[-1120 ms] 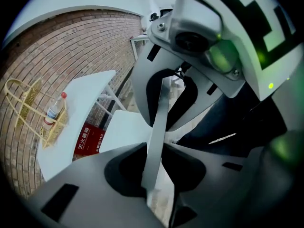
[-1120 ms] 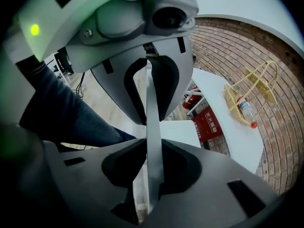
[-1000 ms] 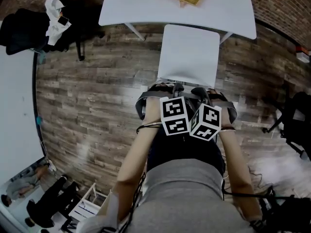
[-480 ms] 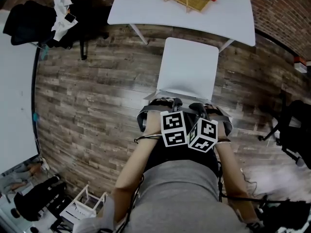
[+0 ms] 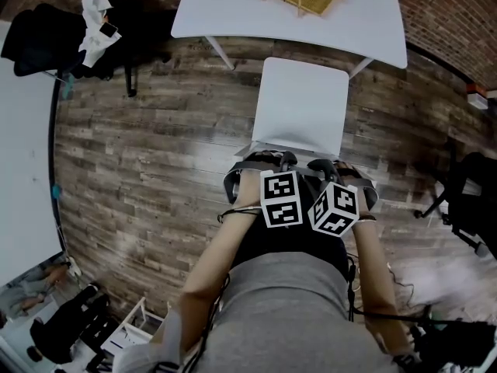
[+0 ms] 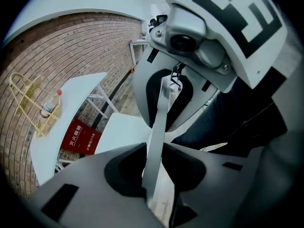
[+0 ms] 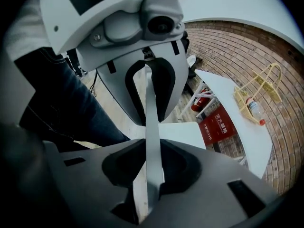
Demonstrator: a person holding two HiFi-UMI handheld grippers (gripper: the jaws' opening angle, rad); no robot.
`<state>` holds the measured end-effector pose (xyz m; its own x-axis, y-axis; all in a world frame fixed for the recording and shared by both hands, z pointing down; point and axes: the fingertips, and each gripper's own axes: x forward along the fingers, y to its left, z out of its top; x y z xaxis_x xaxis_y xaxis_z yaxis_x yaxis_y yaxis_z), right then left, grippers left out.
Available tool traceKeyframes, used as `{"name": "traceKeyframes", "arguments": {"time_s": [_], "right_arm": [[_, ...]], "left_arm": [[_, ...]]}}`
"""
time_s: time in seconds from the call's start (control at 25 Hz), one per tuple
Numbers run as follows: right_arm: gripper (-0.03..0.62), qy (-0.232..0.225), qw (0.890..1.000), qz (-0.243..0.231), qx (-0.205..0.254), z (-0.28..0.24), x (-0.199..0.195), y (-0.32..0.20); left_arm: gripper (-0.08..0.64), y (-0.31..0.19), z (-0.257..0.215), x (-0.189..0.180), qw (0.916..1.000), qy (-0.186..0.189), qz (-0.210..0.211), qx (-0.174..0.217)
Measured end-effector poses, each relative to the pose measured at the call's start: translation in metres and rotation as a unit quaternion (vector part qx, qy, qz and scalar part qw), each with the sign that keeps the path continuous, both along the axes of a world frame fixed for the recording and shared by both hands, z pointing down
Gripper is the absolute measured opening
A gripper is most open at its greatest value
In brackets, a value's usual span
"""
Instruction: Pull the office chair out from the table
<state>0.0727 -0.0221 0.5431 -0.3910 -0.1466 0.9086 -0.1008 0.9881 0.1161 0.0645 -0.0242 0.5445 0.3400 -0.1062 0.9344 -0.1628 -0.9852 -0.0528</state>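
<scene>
Ahead, a table (image 5: 225,14) with a basket (image 5: 307,1) faces the chair (image 5: 301,107).

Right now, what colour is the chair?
White. The chair shows best in the head view.

The person's left forearm (image 5: 211,264) and right forearm (image 5: 378,280) reach forward. The left tongs (image 5: 266,160) and right tongs (image 5: 329,166) hang side by side over the chair back (image 6: 156,139) and point steeply down. Each pair's jaws are clamped on its thin top edge, one either side of its middle, with the marker cubes almost touching.
</scene>
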Motion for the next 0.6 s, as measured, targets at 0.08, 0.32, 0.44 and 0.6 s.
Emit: {"name": "traceKeyframes", "arguments": {"time_s": [0.08, 0.32, 0.44, 0.6], "right_arm": [[0.088, -0.008, 1.000, 0.008, -0.003, -0.001, 0.000, 0.000], [0.169, -0.024, 0.999, 0.020, -0.019, -0.002, -0.004, 0.006], [0.189, -0.041, 0.999, 0.022, -0.025, -0.011, -0.008, 0.008], [0.189, -0.129, 0.989, 0.059, -0.048, -0.052, -0.021, 0.001]], "left_arm": [[0.107, 0.000, -0.001, 0.001, 0.9999, 0.010, 0.006, -0.001], [0.120, 0.003, -0.005, 0.002, 0.9991, 0.042, 0.003, -0.006], [0.123, 0.001, -0.015, 0.002, 0.9960, 0.084, -0.017, -0.025], [0.149, -0.009, -0.041, -0.006, 0.9883, 0.143, -0.045, -0.031]]}}
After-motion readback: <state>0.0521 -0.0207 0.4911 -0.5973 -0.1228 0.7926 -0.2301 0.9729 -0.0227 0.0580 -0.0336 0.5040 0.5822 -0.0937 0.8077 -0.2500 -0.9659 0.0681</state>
